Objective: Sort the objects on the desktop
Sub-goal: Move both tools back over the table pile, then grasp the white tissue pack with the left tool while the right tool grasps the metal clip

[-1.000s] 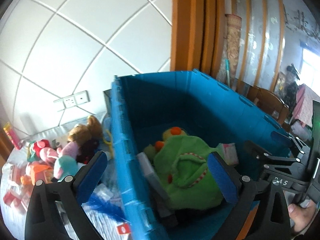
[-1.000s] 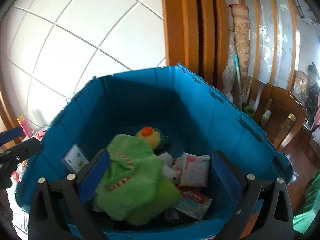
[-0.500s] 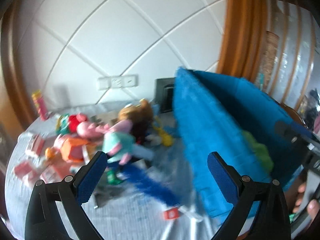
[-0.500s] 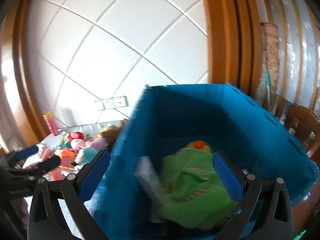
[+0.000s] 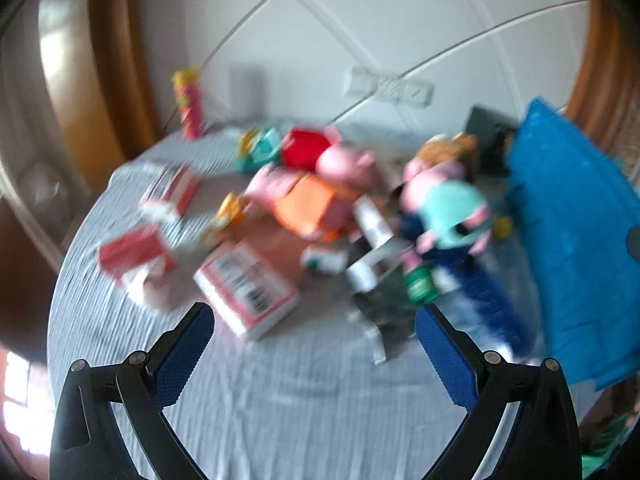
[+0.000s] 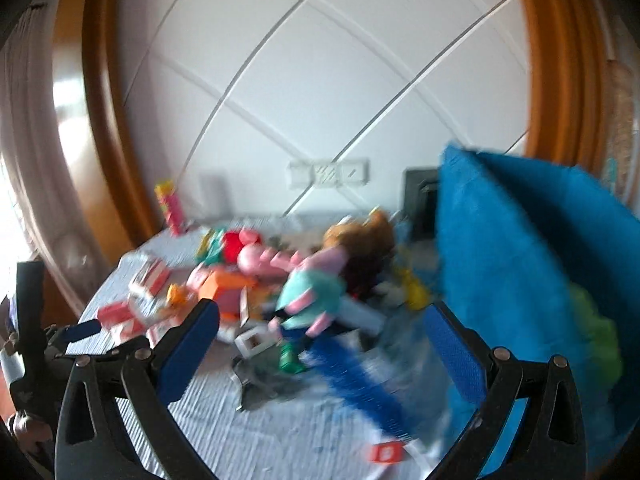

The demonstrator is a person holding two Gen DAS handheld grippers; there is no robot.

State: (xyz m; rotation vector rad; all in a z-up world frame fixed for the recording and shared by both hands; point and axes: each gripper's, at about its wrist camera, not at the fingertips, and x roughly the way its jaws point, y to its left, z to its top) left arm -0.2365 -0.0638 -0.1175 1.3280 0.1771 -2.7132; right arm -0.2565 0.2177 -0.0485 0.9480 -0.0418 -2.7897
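Both views are motion-blurred. My left gripper (image 5: 314, 344) is open and empty above the grey-striped tablecloth (image 5: 280, 400). Ahead lie red-and-white boxes (image 5: 246, 286), pink pig plush toys (image 5: 348, 164), one in a teal dress (image 5: 452, 208), and a blue brush (image 5: 484, 300). The blue crate (image 5: 576, 248) stands at the right. My right gripper (image 6: 324, 340) is open and empty, with the teal-dressed pig (image 6: 314, 292), brush (image 6: 356, 376) and crate (image 6: 520, 260) ahead. A green plush (image 6: 596, 336) shows inside the crate.
A red and yellow tube (image 5: 188, 100) stands at the table's back left. A brown teddy bear (image 6: 360, 236) and a dark box (image 6: 420, 196) sit by the wall. My left gripper (image 6: 76, 332) shows at the right wrist view's left edge. Wall sockets (image 6: 328, 172) are behind.
Both grippers have swung left, away from the crate's inside, toward the toys and boxes on the table. Both stay open and empty.
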